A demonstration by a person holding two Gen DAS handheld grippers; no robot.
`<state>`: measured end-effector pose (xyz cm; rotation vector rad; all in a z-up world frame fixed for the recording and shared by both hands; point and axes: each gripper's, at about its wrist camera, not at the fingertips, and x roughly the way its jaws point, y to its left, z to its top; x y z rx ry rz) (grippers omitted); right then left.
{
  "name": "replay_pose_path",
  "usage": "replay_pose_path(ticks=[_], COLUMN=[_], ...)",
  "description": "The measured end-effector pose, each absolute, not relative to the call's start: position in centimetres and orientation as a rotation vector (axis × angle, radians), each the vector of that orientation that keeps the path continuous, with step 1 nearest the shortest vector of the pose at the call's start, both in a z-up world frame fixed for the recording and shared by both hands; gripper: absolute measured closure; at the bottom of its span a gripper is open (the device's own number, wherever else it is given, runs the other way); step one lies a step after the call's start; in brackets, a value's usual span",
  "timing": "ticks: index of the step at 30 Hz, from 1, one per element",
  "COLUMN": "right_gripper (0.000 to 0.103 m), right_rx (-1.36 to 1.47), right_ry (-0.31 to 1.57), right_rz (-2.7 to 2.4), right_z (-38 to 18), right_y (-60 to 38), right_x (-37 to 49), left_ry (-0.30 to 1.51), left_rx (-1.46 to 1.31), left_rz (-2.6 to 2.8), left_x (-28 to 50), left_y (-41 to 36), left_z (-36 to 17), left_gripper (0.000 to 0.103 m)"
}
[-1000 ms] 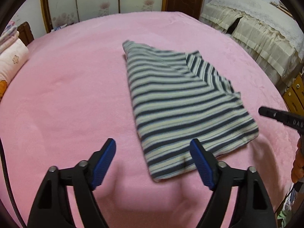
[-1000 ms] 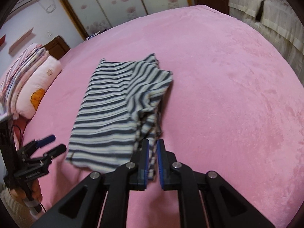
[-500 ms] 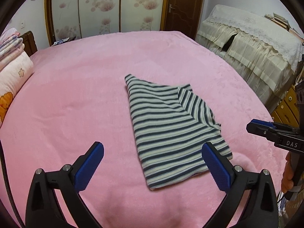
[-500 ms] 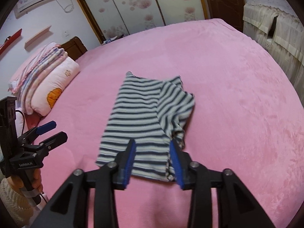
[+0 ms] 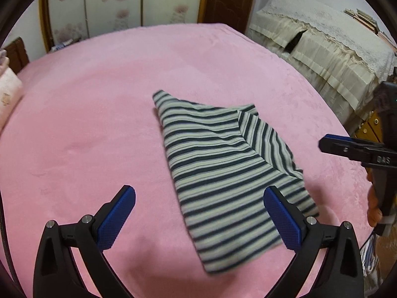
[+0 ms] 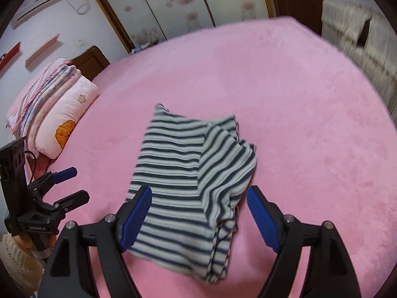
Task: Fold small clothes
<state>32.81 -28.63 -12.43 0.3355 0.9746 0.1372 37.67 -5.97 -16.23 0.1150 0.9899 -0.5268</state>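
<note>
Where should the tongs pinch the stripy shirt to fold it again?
Probably the near end of the stripy shirt, where its layered edges hang loose. The right tongs already straddle that end with jaws wide, so come in low from the near side and slide one finger under the stack. The far corner lies flat on the pink blanket, harder to get under. The left tongs are open too.

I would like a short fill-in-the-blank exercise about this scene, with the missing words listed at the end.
1. The striped garment lies folded on a blanket of ____ colour.
2. The left gripper has its jaws ____.
3. The right gripper holds ____ between its blue pads.
4. The pillow beside the bed's headboard shows an ____ cartoon figure.

Missing words: pink; open; nothing; orange
</note>
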Motion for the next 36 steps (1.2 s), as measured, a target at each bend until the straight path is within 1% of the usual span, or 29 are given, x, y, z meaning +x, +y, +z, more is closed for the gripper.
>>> replay_pose_path(ticks=[6, 10, 13, 15, 22, 25, 28, 29, 30, 32, 33, 34, 35, 36], right_gripper=[0.024, 0.024, 0.023, 0.023, 0.022, 0.022, 0.024, 0.027, 0.030, 0.048, 0.053, 0.061, 0.069, 0.071], right_rx=[0.538, 0.649, 0.674, 0.693, 0.700, 0.689, 0.659, 0.652, 0.647, 0.647, 0.661, 0.680, 0.690, 0.687], right_ry=[1.102, 1.145, 1.164, 1.162, 1.141, 1.133, 1.127, 1.124, 1.119, 1.109, 1.105, 1.101, 1.092, 1.084], right_rz=[0.205, 0.245, 0.252, 0.279, 0.420, 0.456, 0.469, 0.472, 0.471, 0.471, 0.474, 0.483, 0.486, 0.482], right_z=[-19.8, -23.5, -25.5, -26.2, -26.9, -27.2, -27.3, -27.3, -27.3, -27.4, -27.5, -27.7, -27.8, -27.7], right_y=[-31.5, -32.7, -33.2, -33.5, -33.0, -32.3, -31.4, -31.3, -31.2, -31.3, -31.5, -31.8, -31.9, -32.0], right_x=[37.0, 38.0, 38.2, 38.4, 40.4, 41.8, 43.0, 43.3, 43.5, 43.7, 43.8, 43.9, 43.8, 43.6], left_ry=[1.113, 1.170, 1.213, 1.233, 1.196, 1.183, 1.165, 1.159, 1.149, 1.152, 1.152, 1.151, 1.150, 1.149], left_rx=[0.036, -0.003, -0.058, -0.101, -0.215, -0.257, -0.287, -0.298, -0.316, -0.349, -0.368, -0.374, -0.368, -0.359], left_rz=[-0.557, -0.579, -0.584, -0.594, -0.719, -0.771, -0.804, -0.811, -0.819, -0.815, -0.807, -0.797, -0.777, -0.766], left_x=[42.5, 44.8, 46.2, 46.9, 48.3, 49.1, 49.5, 49.6, 49.8, 49.9, 50.1, 50.1, 50.1, 50.0], left_y=[-6.4, -6.6, -6.6, -6.4, -6.4, -6.9, -7.5, -7.6, -7.7, -7.5, -7.6, -7.6, -7.8, -7.8], left_z=[-22.1, -25.3, -27.3, -28.4, -29.4, -29.9, -30.4, -30.5, -30.7, -30.9, -31.1, -31.2, -31.2, -31.1], left_gripper=[0.001, 0.001, 0.001, 0.001, 0.002, 0.006, 0.010, 0.017, 0.030, 0.043, 0.049, 0.053, 0.061, 0.069])
